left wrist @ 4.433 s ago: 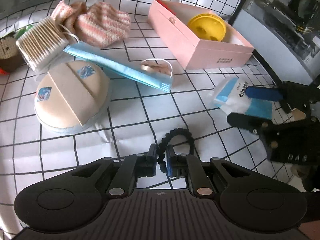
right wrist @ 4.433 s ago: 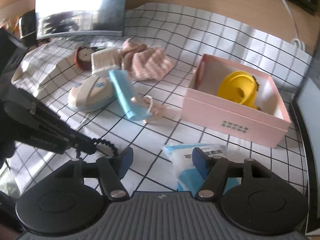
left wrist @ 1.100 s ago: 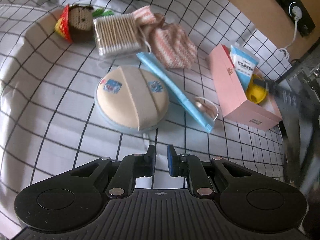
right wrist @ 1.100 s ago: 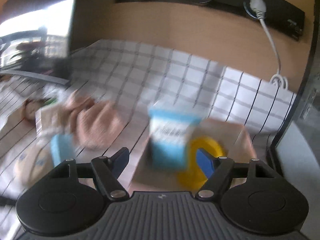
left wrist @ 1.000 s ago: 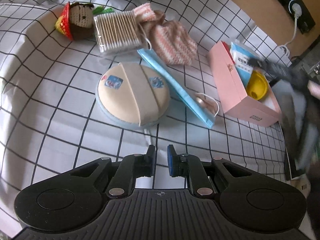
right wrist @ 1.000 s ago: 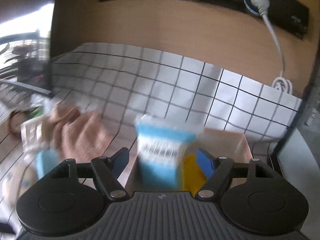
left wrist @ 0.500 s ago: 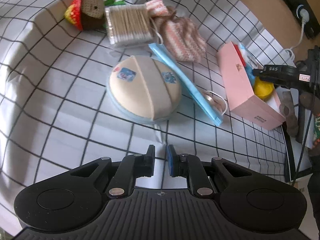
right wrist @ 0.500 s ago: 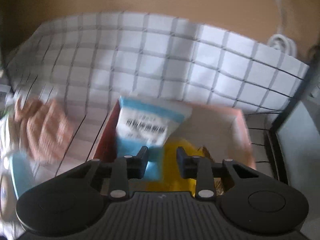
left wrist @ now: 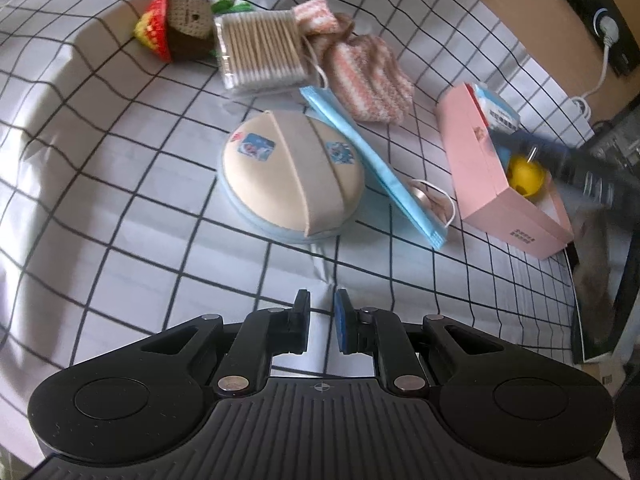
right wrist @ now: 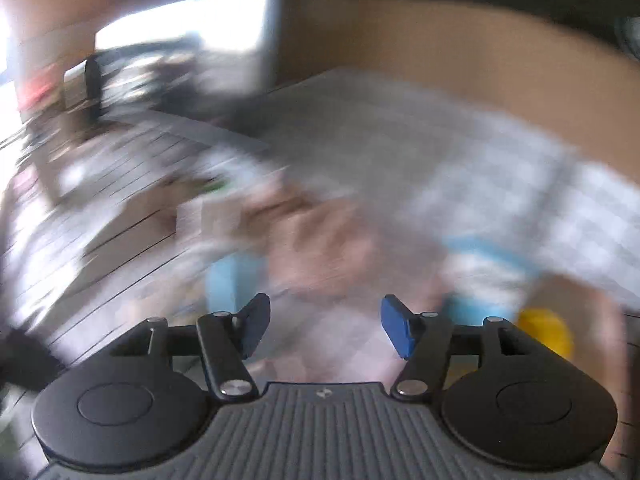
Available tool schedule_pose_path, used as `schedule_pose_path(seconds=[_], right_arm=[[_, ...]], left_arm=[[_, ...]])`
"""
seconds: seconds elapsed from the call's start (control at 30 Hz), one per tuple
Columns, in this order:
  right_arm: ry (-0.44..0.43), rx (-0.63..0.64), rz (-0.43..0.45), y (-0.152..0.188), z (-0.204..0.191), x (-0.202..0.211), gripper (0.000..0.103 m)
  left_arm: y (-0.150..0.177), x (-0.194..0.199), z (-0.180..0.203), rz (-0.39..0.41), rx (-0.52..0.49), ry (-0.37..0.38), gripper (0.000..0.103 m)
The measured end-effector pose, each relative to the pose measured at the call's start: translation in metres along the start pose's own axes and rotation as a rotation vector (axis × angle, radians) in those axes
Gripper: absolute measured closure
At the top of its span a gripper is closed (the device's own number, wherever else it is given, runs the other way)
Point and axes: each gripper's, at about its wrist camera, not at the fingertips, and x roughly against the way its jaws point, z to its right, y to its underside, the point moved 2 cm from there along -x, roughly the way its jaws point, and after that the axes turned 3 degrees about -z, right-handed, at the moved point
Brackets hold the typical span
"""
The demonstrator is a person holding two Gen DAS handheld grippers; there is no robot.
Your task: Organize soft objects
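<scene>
In the left wrist view a pink box (left wrist: 476,168) at the right holds a yellow round thing (left wrist: 524,170) and a blue-and-white tissue pack (left wrist: 498,110) standing on end. A round beige puff (left wrist: 292,172), a blue face mask (left wrist: 376,164), a striped knitted pouch (left wrist: 370,76), cotton swabs (left wrist: 262,52) and a crocheted toy (left wrist: 176,24) lie on the checked cloth. My left gripper (left wrist: 321,320) is nearly shut and empty, above the cloth near its front. My right gripper (right wrist: 324,330) is open and empty; its view is blurred, with the tissue pack (right wrist: 484,276) at right.
The checked cloth (left wrist: 120,200) covers the table. A dark machine (left wrist: 612,160) stands right of the pink box. A wall socket and white cable (left wrist: 600,52) are at the back right. The blurred right gripper arm (left wrist: 560,156) reaches over the box.
My right gripper has opened, let go of the tissue pack in the pink box and is swinging away to the left. My left gripper has drifted slightly, still empty.
</scene>
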Motion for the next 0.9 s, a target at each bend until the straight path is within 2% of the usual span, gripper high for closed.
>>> schedule_pose_path(seconds=[0.07,0.17,0.2,0.27,0.43,0.57,0.67,0.9], right_arm=[[-0.029,0.103,-0.060,0.007,-0.024,-0.018,0.041],[0.009,0.205,-0.132,0.022,-0.048,-0.047,0.044],[0.018,0.198,-0.147,0.023,-0.048,-0.052,0.058],[-0.010,0.152,-0.171,0.028,-0.052,-0.053,0.072],[-0.160,0.150,-0.171,0.045,-0.084,-0.024,0.072],[-0.219,0.137,-0.169,0.062,-0.097,0.003,0.069],[-0.193,0.114,-0.147,0.072,-0.092,0.027,0.052],[-0.057,0.014,-0.124,0.089,-0.061,0.061,0.050]], left_arm=[[0.000,0.005,-0.003,0.014,0.009,-0.008,0.089],[-0.001,0.014,-0.007,0.042,0.029,-0.012,0.089],[-0.001,0.017,-0.008,0.049,0.033,-0.013,0.089],[-0.002,0.021,-0.009,0.061,0.038,-0.010,0.089],[-0.007,0.019,-0.008,0.063,0.052,0.019,0.089],[-0.017,0.009,0.007,0.061,0.030,0.064,0.089],[-0.027,-0.005,0.025,0.047,-0.021,0.064,0.089],[-0.048,-0.050,0.058,0.001,-0.119,-0.034,0.089]])
